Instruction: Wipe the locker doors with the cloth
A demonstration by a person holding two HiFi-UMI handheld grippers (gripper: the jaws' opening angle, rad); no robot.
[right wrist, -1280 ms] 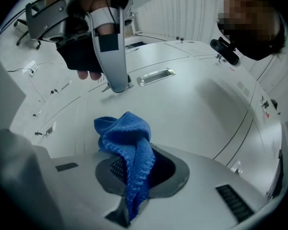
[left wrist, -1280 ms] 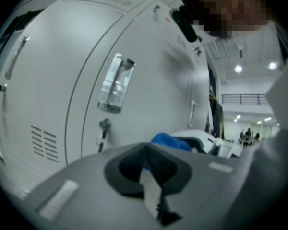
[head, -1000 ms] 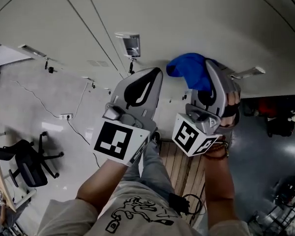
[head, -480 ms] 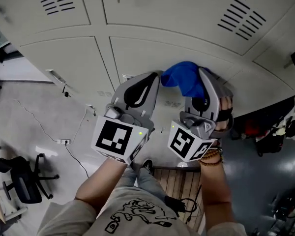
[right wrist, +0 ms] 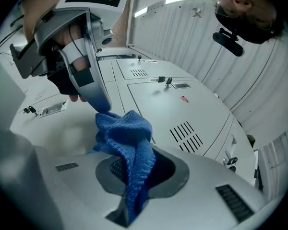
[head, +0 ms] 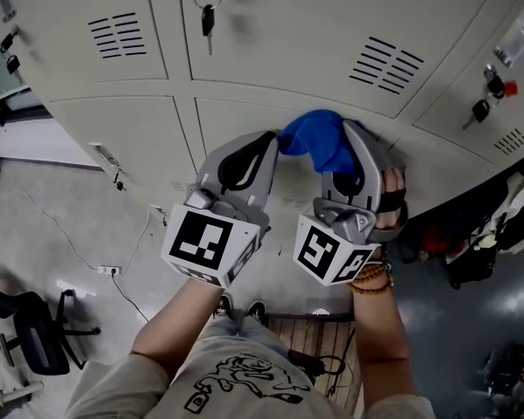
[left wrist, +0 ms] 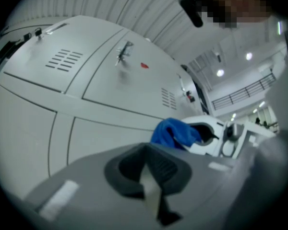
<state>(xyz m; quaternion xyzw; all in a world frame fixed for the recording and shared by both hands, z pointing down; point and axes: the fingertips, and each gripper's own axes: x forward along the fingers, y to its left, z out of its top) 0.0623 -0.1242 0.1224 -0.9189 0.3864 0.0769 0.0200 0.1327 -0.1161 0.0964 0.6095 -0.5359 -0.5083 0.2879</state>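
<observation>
Beige metal locker doors (head: 271, 51) fill the top of the head view, with vent slots (head: 384, 64) and a key hanging in a lock (head: 208, 16). My right gripper (head: 356, 138) is shut on a bunched blue cloth (head: 319, 142), which sits against a lower door. In the right gripper view the cloth (right wrist: 129, 143) rises out of the closed jaws. My left gripper (head: 264, 142) is held close beside it, shut with nothing in it, its tip just left of the cloth (left wrist: 175, 132). The left gripper's tip (right wrist: 98, 99) nearly touches the cloth.
More keys hang from a locker at the right (head: 485, 103). A black office chair (head: 35, 330) stands on the floor at lower left. Wooden slats (head: 323, 339) lie by the person's feet. Dark bags (head: 454, 243) sit at the right.
The head view has swung upward along the lockers, bringing the vented doors and keys into sight. Both grippers stay side by side, with the cloth still held in the right one.
</observation>
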